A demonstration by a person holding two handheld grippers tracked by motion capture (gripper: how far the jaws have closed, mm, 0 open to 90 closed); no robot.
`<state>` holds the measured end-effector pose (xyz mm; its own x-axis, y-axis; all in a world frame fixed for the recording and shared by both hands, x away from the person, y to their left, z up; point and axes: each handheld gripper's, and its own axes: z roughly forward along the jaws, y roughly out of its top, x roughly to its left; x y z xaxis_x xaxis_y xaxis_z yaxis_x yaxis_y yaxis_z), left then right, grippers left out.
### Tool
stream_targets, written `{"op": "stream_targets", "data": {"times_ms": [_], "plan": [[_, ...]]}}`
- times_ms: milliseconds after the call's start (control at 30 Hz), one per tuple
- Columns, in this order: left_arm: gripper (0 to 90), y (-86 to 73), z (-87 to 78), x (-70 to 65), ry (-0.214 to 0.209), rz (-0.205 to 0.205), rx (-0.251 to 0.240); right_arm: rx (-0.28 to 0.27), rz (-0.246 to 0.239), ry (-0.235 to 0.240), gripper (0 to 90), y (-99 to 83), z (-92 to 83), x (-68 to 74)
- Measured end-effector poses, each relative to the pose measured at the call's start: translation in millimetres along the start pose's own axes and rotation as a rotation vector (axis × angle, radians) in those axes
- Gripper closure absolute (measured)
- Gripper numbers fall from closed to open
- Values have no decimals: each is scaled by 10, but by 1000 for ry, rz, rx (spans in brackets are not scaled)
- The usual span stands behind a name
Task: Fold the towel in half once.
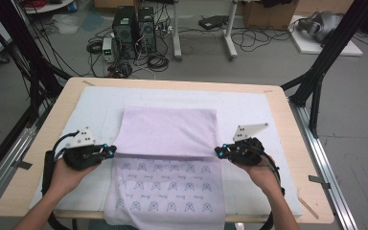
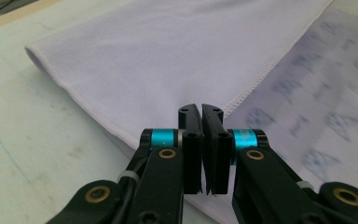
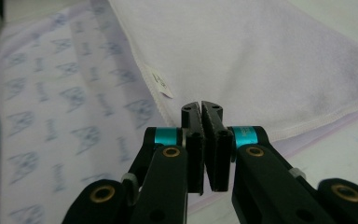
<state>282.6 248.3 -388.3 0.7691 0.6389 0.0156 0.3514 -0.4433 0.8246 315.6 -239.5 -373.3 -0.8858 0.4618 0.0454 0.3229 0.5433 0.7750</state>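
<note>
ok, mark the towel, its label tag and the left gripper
towel [image 1: 167, 129], high view, plain folded-over layer
label tag [image 3: 160, 83], right gripper view, middle of white tag
left gripper [image 2: 202, 111], left gripper view, between the closed tips

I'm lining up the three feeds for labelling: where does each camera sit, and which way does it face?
High view: above the person's side of the table, looking forward and down at the lilac towel; forearms, hands, left claw and right claw show.
Left gripper view: rides the left claw, facing the towel's folded corner.
Right gripper view: rides the right claw, facing the corner with the white tag.
Shared: all three show the towel's hem and printed lower layer.
</note>
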Motion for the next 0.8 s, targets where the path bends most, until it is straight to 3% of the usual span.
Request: {"op": "stream_targets", "data": {"times_ms": [133,267,333,367,433,567,733,767,800], "plan": [[873,-183,-183,-241,-19,8,17,-5,-11,41,880,-114,-127,252],[872,-329,-360,-474,-66,18,28,7,-18,82,871,-225,-231,501],[788,-351,-377,-491,-70,22,35,12,-16,121,737,-274,-248,570],[698,-345,-366,-462,-69,19,38,10,-2,107,679,-287,-252,568],[630,-311,-312,-376,-45,4,31,4,6,90,636,-291,-244,495],[541,-166,-99,-146,11,7,23,24,43,-19,539,-216,-115,164],[513,32,221,252,96,-65,9,48,86,-115,498,-45,108,-319],[513,74,311,347,135,-75,7,43,102,-120,491,-18,163,-417],[513,94,360,419,126,-102,3,60,101,-142,478,17,244,-535]]}}
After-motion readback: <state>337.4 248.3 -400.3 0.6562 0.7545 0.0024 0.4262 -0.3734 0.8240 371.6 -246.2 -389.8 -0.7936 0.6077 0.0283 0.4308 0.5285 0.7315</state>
